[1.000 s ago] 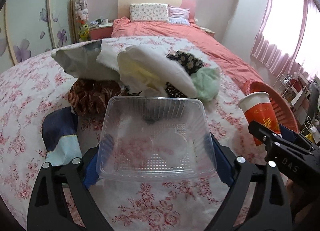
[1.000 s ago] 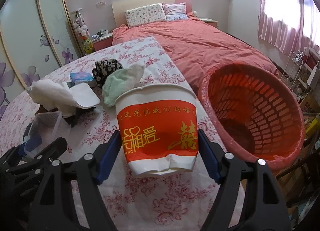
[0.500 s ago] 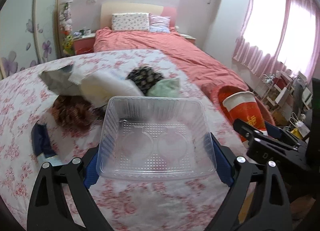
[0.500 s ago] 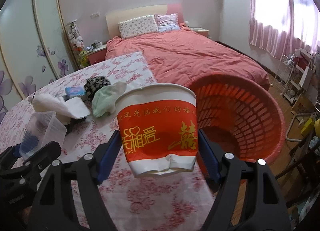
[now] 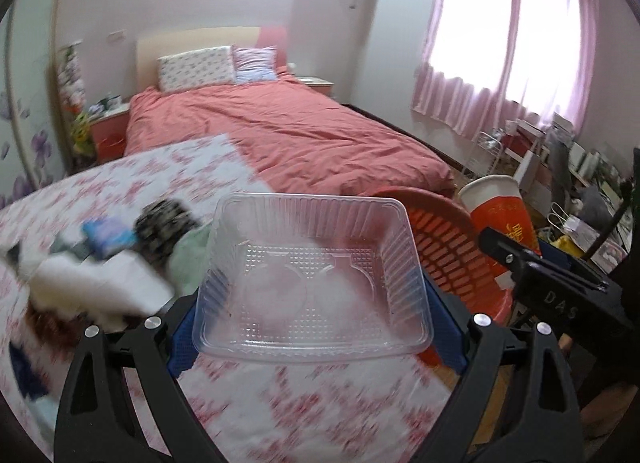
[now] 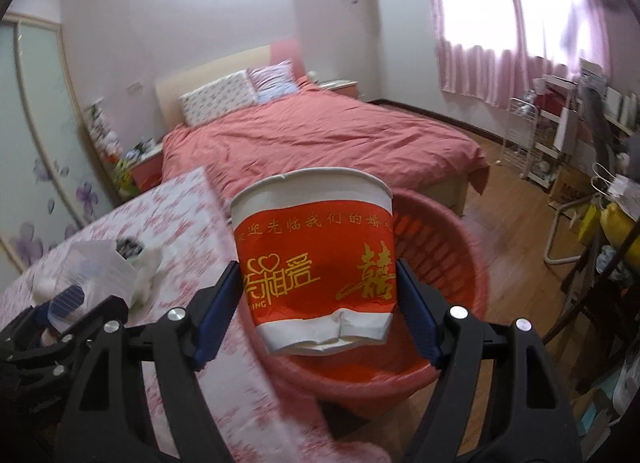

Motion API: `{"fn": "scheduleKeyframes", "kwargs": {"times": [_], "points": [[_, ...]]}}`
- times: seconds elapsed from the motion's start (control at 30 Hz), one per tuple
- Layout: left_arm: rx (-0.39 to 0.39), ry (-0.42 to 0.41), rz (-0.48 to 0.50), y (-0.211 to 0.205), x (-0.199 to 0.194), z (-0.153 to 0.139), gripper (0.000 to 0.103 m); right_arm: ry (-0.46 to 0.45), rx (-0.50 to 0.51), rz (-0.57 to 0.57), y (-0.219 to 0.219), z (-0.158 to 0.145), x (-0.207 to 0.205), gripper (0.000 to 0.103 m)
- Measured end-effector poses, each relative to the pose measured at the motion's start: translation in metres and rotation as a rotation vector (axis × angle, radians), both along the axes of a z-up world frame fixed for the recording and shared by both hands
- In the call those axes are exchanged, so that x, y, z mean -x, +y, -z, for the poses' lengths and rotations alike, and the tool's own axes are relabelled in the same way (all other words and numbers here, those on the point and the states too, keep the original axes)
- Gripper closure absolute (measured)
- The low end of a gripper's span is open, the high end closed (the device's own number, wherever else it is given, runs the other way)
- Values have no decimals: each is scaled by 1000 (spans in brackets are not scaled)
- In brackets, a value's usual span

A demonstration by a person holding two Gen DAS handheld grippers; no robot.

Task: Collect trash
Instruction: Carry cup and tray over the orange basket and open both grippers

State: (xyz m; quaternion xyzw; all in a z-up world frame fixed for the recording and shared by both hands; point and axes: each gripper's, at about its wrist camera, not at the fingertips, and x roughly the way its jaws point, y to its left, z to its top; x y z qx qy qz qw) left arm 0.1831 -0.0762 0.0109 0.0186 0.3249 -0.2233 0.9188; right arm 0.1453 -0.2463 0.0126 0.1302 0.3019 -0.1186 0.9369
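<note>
My left gripper (image 5: 316,327) is shut on a clear plastic tray (image 5: 312,275), held above the edge of the flowered table (image 5: 280,395). My right gripper (image 6: 316,315) is shut on a red and white paper cup (image 6: 316,275), held upright over the red plastic basket (image 6: 440,255). In the left wrist view the cup (image 5: 500,211) and the right gripper (image 5: 532,263) show at the right, above the basket (image 5: 444,251). In the right wrist view the tray (image 6: 96,267) shows at the left.
Crumpled white wrappers (image 5: 92,283), a green cloth (image 5: 188,259), a dark patterned cloth (image 5: 164,219) and a blue packet (image 5: 108,235) lie on the table. A bed with a red cover (image 5: 288,135) stands behind. A rack and clutter (image 6: 560,143) are at the right.
Both grippers have swung to the right with their loads, off the table's middle toward the basket. The cup now hangs over the basket and the tray is near the table's edge.
</note>
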Motion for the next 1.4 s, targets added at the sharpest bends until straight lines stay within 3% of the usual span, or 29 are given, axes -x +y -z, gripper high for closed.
{"fn": "scheduleKeyframes", "kwargs": {"times": [0.37, 0.63, 0.87, 1.03, 1.4], "points": [[-24, -2, 114, -65, -21, 9, 12, -48, -54, 84, -59, -3, -9, 29], [-55, 7, 160, -88, -31, 16, 12, -50, -88, 98, -78, 7, -25, 29], [-71, 22, 197, -106, -34, 25, 12, -57, -182, 114, -102, 18, -34, 28], [-98, 43, 214, -114, -35, 35, 11, -67, -197, 113, -109, 23, -36, 16], [-138, 81, 155, -98, -31, 41, 9, -43, -143, 140, -104, 23, -25, 14]]}}
